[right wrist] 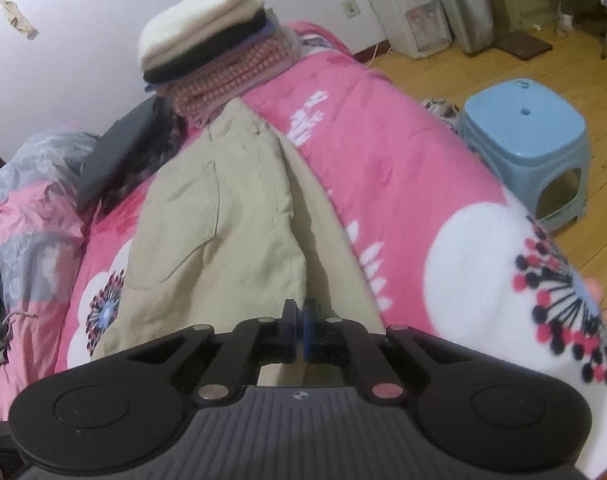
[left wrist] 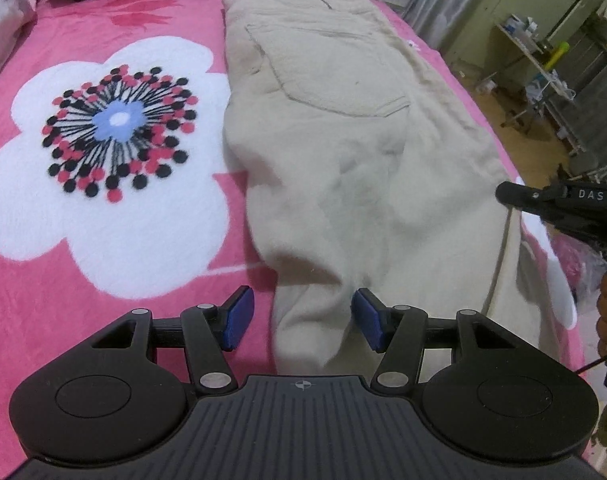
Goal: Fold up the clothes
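1. At the bottom of the left wrist view, the left tool (left wrist: 302,322) stands spread, its blue pads either side of the near end of the cream-beige cotton trousers (left wrist: 335,128), not pressing on the cloth.
2. At the bottom centre of the right wrist view, the right tool (right wrist: 299,330) is pressed together; it sits at the trousers' near edge, but whether cloth is caught between the pads I cannot tell.
3. Handling, as a judgement: the fabric looks soft, limp and light, thick enough to hold a crease, not slippery or fragile. A pinch at the near hem corners or along the side seam should lift it evenly; a mid-panel pinch would bunch it.
4. The trousers lie doubled lengthwise on the pink flowered fleece blanket (left wrist: 103,272) of the bed, running from bottom centre to the upper middle of the frame, a stitched back pocket (left wrist: 323,68) facing up, wrinkled near the tools.
5. Farthest off, a stack of folded clothes (right wrist: 211,52) sits at the bed's upper end.
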`<state>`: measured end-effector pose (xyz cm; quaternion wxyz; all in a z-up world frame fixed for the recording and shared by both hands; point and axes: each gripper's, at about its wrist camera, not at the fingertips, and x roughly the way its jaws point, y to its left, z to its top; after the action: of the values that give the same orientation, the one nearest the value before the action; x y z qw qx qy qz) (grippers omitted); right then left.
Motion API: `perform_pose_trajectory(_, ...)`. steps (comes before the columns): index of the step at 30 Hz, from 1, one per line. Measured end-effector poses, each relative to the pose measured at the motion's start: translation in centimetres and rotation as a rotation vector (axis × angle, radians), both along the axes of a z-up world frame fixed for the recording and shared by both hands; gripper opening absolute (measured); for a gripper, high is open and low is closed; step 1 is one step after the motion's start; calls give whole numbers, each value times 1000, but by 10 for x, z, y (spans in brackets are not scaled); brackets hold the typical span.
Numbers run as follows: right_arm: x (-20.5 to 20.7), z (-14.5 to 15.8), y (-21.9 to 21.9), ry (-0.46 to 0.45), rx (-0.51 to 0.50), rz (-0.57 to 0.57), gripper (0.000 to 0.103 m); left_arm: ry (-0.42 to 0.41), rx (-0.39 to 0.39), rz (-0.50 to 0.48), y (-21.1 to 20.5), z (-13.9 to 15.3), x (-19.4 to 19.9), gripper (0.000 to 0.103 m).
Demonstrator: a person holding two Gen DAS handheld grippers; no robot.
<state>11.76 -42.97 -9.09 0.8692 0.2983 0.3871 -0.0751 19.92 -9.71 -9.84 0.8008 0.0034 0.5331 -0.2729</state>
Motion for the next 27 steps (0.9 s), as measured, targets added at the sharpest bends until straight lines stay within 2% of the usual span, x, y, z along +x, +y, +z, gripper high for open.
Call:
perform_pose_trajectory(3, 0, 4, -7, 0, -14, -27, 1, 6, -20, -4, -6, 3, 2, 55)
perform_pose_trajectory(7, -2, 8, -15, 9, -39, -47, 1, -3, -10, -6, -17, 3, 1, 55)
perform_pose_trajectory(10, -3, 3, -13, 22, -80, -43, 1, 2, -3, -5, -21, -1, 1, 55)
perform_pose_trajectory(13, -7, -1, -14, 22, -69, -55, 1, 0, 3, -12, -19, -6, -1, 55)
perform_pose_trajectory(19, 8, -18, -18, 108, -50, -41, 2, -14, 18, -32, -17, -6, -1, 55)
perform_pose_trajectory(21, 6, -11, -16, 116, -78, -43, 9, -20, 22, -39, -17, -6, -3, 55)
perform_pose_trajectory(22, 4, -5, -15, 119, -102, -52, 25, -23, 24, -43, -17, -7, -3, 56)
perform_pose_trajectory(23, 1, 1, -13, 121, -126, -62, 35, -27, 26, -47, -17, -7, -4, 56)
perform_pose_trajectory(27, 0, 24, -7, 60, -222, -51, 33, -29, 28, -55, -20, -8, -4, 58)
